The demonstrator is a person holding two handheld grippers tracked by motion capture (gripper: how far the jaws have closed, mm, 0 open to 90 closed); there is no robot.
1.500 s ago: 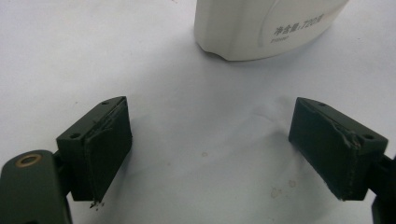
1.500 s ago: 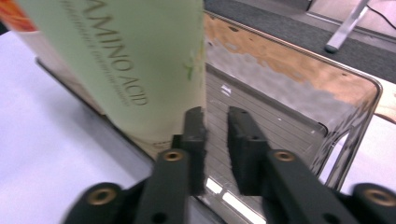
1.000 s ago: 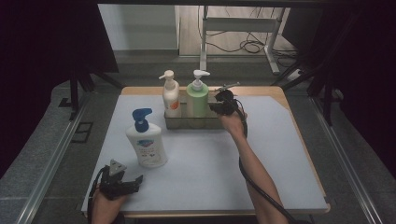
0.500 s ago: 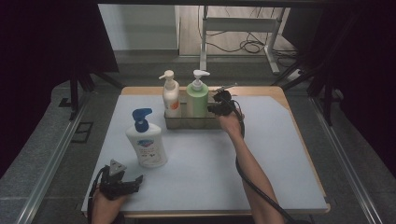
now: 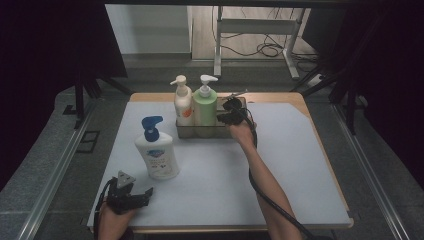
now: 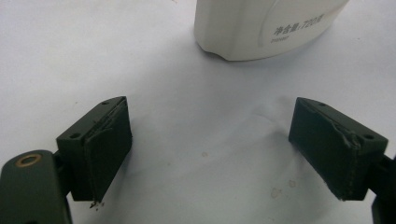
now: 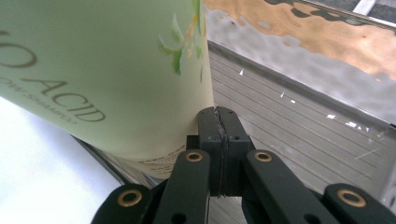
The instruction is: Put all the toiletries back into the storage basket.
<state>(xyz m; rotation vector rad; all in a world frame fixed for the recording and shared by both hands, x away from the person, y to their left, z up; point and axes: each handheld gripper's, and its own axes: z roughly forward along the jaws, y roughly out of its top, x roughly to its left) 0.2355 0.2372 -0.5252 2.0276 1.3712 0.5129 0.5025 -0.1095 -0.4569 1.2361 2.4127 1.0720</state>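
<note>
White tabletop [image 5: 280,165]; green bottle [image 5: 204,108] upright, pump leftward, beside right gripper's [image 7: 218,116] pressed-together jaws.

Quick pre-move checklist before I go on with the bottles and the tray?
1. Right gripper free of load: ok, jaws shut on nothing, beside the green bottle.
2. Left gripper ready to grasp: ok, jaws open on bare mat.
3. White bottle upright on the table: ok, just ahead of the left gripper.
4. Green bottle and cream bottle standing in the tray: ok.
5. Free room in the tray: ok, its right part shows bare floor.
6. Right gripper touching the green bottle: cannot tell.
</note>
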